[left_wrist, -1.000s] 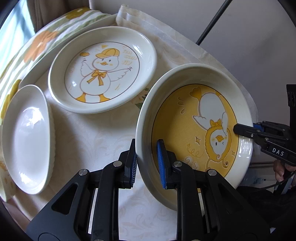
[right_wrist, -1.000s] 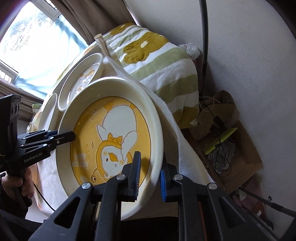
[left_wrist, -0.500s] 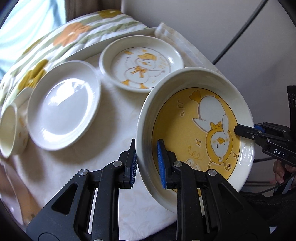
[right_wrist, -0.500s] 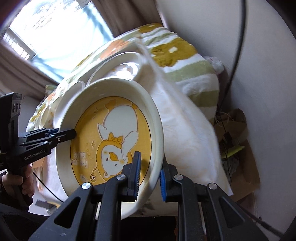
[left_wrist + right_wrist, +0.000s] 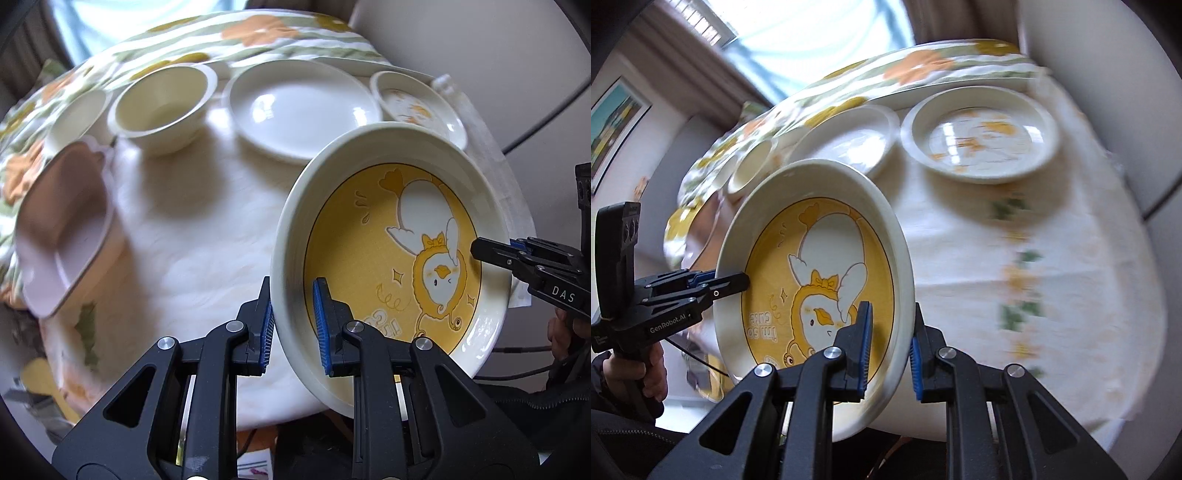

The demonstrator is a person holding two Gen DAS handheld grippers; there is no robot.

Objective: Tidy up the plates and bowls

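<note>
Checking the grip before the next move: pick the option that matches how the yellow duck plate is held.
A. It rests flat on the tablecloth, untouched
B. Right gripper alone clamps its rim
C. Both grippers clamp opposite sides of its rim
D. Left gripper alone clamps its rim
C: the left gripper and the right gripper each pinch the rim of the yellow duck plate, which is lifted and tilted above the tablecloth.

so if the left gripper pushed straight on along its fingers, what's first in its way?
Probably the white tablecloth, beyond the rim of the yellow duck-print plate that the left gripper clamps. The plain white plate lies farther along; depth is uncertain.
</note>
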